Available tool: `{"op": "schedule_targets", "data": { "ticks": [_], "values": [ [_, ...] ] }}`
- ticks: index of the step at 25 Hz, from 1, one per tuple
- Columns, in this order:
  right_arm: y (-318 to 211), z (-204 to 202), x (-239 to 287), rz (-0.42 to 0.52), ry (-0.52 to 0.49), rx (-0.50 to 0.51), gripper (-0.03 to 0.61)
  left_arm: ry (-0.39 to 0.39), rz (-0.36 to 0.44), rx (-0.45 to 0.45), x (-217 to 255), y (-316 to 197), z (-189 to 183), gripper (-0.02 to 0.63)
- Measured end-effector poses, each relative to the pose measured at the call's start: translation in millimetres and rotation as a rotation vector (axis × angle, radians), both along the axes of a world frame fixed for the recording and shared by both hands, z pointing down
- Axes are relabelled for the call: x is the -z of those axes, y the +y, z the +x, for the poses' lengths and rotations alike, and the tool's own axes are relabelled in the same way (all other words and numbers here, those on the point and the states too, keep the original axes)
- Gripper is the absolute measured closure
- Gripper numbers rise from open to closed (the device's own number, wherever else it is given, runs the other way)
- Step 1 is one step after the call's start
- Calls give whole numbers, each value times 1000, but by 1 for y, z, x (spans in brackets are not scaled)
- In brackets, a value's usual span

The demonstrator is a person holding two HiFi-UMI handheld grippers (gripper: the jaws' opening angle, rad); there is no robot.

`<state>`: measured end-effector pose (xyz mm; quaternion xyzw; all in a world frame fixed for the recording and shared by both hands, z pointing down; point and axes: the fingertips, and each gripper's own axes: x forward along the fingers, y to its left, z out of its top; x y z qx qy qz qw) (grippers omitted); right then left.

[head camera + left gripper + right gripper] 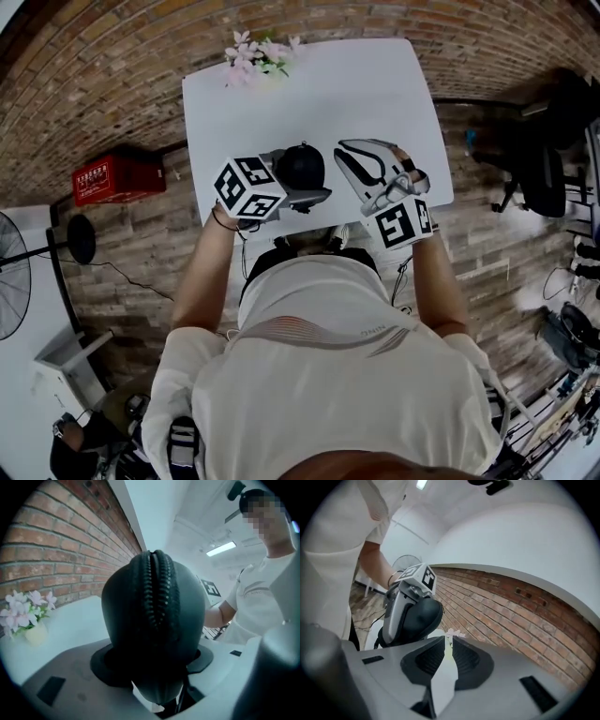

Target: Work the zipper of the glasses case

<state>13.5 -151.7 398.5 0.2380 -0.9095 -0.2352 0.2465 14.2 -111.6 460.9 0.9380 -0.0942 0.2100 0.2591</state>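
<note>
Looking along the left gripper (298, 180), I saw its jaws clamped on the black dome-shaped zippered glasses case (152, 620), one dark pad pressed on each side of the shell. The case stood end-on to that camera, with its black toothed zipper (157, 588) running up the middle of the shell and over the top. The teeth that faced me were meshed together, and I could not find the slider.

From the head view, the case sat over the near part of the white rectangular table (375, 94), just to the left of the right gripper (446, 645). I could not tell whether it touched the tabletop.

The right gripper's jaws stood a narrow slit apart with nothing between them, and it was apart from the case. Its camera showed the left gripper and the case off to the left, in front of the red brick wall (511, 616).

A small bunch of pale pink flowers (258, 56) stood at the table's far edge, well apart from both grippers.
</note>
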Motion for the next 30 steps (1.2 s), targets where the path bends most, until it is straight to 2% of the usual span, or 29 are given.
{"op": "schedule_targets", "data": {
  "ticks": [4,7,11,17,22,25,30],
  "values": [
    [-20,15,15,-80,-134,-151,509,74,162,234,30,-34,-19,345],
    [-32,28,21,-137,-222,-262,526,147,247,426,56,-55,-42,345],
    [-43,42,30,-233,-353,-336,527,224,338,647,88,-69,-82,345],
    [-55,67,41,-318,-519,-430,528,278,478,921,126,-64,-147,345],
    [-59,80,54,-310,-603,-481,528,199,545,1018,134,-53,-171,345],
    [-59,82,60,-288,-606,-492,528,178,558,1028,133,-49,-171,345],
    [-56,75,62,-287,-600,-470,528,189,550,1014,133,-47,-165,345]
  ]
}}
